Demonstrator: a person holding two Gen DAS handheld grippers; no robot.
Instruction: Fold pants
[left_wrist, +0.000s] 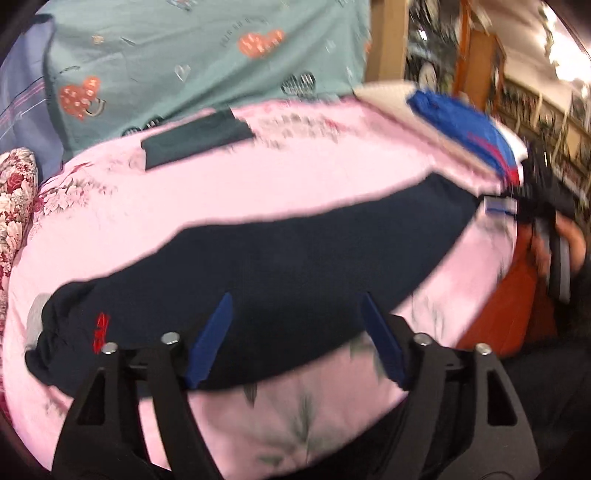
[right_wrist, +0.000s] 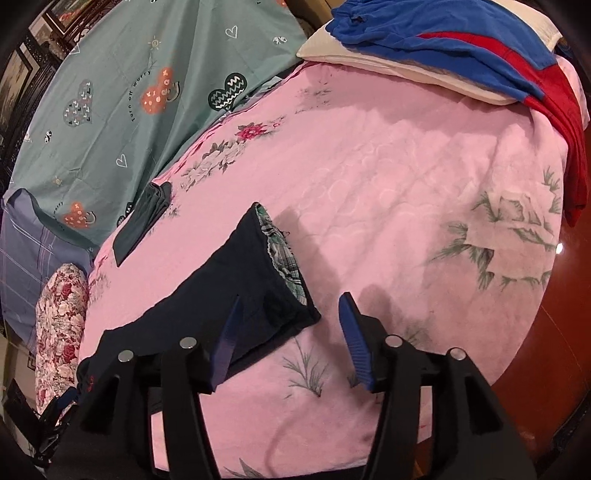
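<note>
The pants (left_wrist: 280, 254), dark navy, are being shown lying in a long folded band across the pink bedspread (left_wrist: 295, 166) of the bed, running from about 8 o'clock to 2 o'clock in the left wrist view. A small red mark is being seen near their bunched end at 8 o'clock. In the right wrist view the other end (right_wrist: 236, 291) is being shown at centre, with a plaid lining exposed at its edge.

The left claw (left_wrist: 295, 336) is being held released, its blue fingers (left_wrist: 214, 339) spread wide over the lower edge of the cloth with nothing pinched between them. The right claw (right_wrist: 291, 332) is likewise being held released, one finger over the corner of the pants and the other over bare bedspread.

Risks are being judged as follows. Only the top layer could be caught by a shallow pinch, so the band would be pulled apart during the next fold. The soft bedspread could be gathered along with the cloth, dragging the pants askew. The bunched end at 8 o'clock could be left lumpy if it is not flattened. A smaller dark folded cloth (left_wrist: 195, 136) at 11 o'clock and the blue and red garment (left_wrist: 465, 129) at 2 o'clock are being kept well apart and are being judged unlikely to interfere
</note>
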